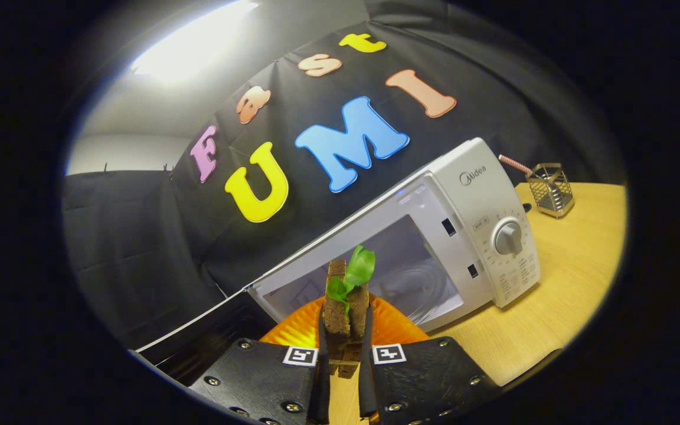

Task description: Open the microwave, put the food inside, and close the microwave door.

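**Sandwich held at the open microwave**

The wooden table [576,283] spread from 3 to 5 o'clock of the fingers. On it stood the white microwave [470,200], tilted in this view, at about 1 o'clock from the fingers, its chamber open and pale inside. Its dark door [198,336] hung swung out at about 10 o'clock, just beside the fingers. The control panel at the microwave's 3 o'clock end carried a round grey dial [509,237].

An orange plate [298,327] lay just ahead of the fingers, before the open chamber; whether it rested on the table or was lifted could not be told.

The gripper [343,366] was clamped narrowly on the food, a sandwich [345,313] of two brown bread slices standing upright between the fingers, both fingers pressing its sides. A green lettuce leaf [359,267] poked out of its top at 12 o'clock.

Well beyond, at 2 o'clock on the table, stood a small wire-mesh holder [551,190] with a striped straw [514,163] leaning out of it.
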`<state>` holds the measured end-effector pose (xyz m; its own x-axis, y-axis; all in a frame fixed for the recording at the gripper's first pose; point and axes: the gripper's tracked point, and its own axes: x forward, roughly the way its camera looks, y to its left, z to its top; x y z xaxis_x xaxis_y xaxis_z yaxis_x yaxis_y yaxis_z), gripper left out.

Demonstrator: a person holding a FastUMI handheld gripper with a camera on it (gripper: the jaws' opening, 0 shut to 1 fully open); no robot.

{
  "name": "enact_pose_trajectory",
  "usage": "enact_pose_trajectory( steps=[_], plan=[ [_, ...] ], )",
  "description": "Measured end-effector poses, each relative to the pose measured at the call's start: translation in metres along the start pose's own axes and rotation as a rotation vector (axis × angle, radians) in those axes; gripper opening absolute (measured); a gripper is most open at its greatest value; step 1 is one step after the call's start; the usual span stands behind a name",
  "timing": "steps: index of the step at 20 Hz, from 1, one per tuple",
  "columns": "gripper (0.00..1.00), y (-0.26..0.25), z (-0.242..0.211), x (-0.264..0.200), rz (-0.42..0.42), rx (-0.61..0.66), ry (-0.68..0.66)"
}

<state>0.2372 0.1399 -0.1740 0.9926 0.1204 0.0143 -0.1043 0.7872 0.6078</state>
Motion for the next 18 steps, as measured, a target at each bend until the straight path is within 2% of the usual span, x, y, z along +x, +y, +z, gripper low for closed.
enact_pose_trajectory(
  steps=[9,13,18],
  plan=[
    [0.19,-0.031,-0.02,0.072,-0.117,0.279,-0.06],
    [0.19,-0.043,-0.031,0.1,-0.178,0.332,-0.086],
    [0.19,-0.054,-0.038,0.121,-0.202,0.45,-0.104]
  ],
)
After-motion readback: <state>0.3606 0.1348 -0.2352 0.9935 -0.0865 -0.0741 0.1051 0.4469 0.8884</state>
